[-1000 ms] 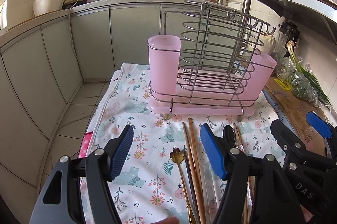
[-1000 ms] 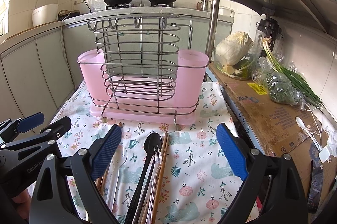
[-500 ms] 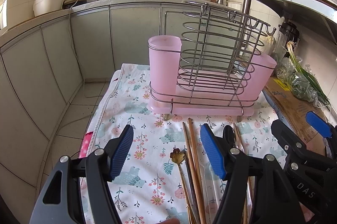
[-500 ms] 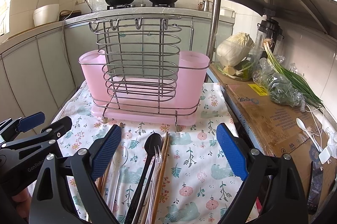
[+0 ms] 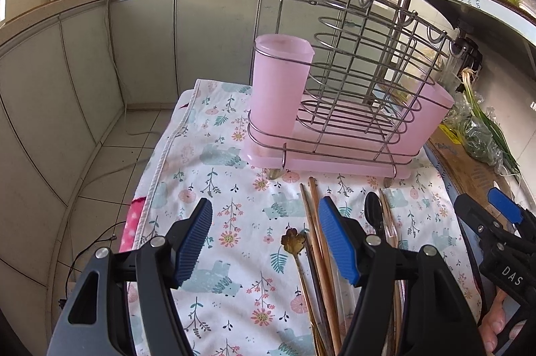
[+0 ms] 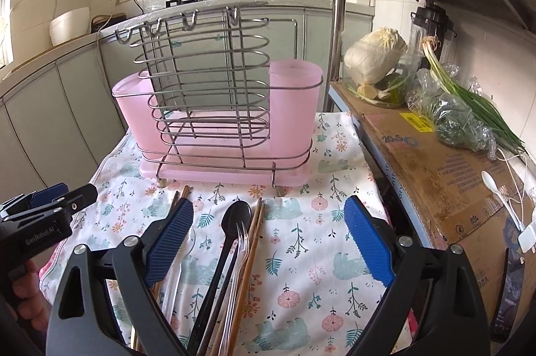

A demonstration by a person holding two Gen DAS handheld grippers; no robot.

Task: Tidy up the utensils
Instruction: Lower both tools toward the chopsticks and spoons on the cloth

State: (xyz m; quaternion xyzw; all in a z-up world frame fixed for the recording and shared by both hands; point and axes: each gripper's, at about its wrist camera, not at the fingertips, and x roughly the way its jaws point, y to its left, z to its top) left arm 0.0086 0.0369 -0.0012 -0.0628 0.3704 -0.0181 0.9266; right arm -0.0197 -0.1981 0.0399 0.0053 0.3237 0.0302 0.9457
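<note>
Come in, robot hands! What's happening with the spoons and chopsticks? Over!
Left gripper open, empty. Right gripper open, empty. Utensils lying on cloth, rack empty. Nothing in the way.

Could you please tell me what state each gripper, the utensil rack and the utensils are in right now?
left gripper: open, holding nothing.
right gripper: open, holding nothing.
wire utensil rack: upright on the floral cloth, no utensils visible in it.
pink cups: upright at both ends of the rack.
black spoon: lying flat on the cloth.
clear fork: lying flat beside the spoon.
wooden chopsticks: lying flat.
</note>
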